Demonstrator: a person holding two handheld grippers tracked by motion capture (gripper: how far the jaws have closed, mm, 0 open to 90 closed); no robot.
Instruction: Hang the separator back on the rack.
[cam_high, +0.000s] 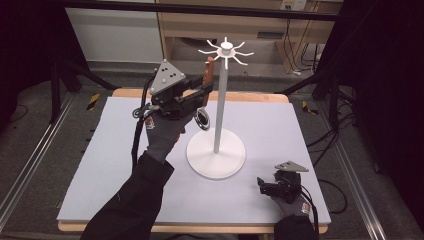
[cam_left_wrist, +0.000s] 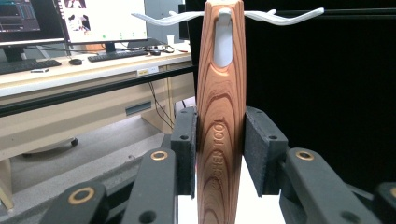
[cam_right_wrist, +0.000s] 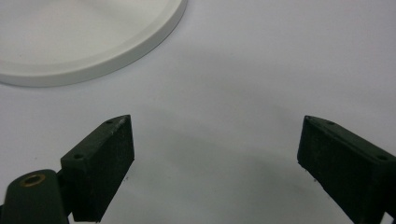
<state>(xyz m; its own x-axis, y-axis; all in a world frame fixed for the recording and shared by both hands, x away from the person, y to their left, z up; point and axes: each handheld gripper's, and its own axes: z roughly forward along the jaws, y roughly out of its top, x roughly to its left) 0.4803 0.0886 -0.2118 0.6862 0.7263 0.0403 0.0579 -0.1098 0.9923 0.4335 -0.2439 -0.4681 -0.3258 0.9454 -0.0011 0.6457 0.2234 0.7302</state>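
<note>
A white hook stand (cam_high: 219, 105) rises from a round base (cam_high: 216, 159) at the table's middle. A kitchen tool with a wooden handle (cam_left_wrist: 220, 140) hangs upright beside the pole. The slot at the handle's top sits over one white hook (cam_left_wrist: 224, 18). Its dark metal ring end (cam_high: 202, 119) dangles below. My left gripper (cam_left_wrist: 219, 116) is shut on the handle, a pad pressing each side; in the high view the left gripper (cam_high: 206, 84) is raised left of the pole. My right gripper (cam_high: 261, 186) rests low at the front right, and the right gripper (cam_right_wrist: 215, 140) is open over bare mat.
A pale lilac mat (cam_high: 280, 130) covers the table. The stand's base rim (cam_right_wrist: 140, 44) lies just ahead of the right gripper. Behind the table are desks with monitors (cam_left_wrist: 102, 18), black frame bars and cables on the floor.
</note>
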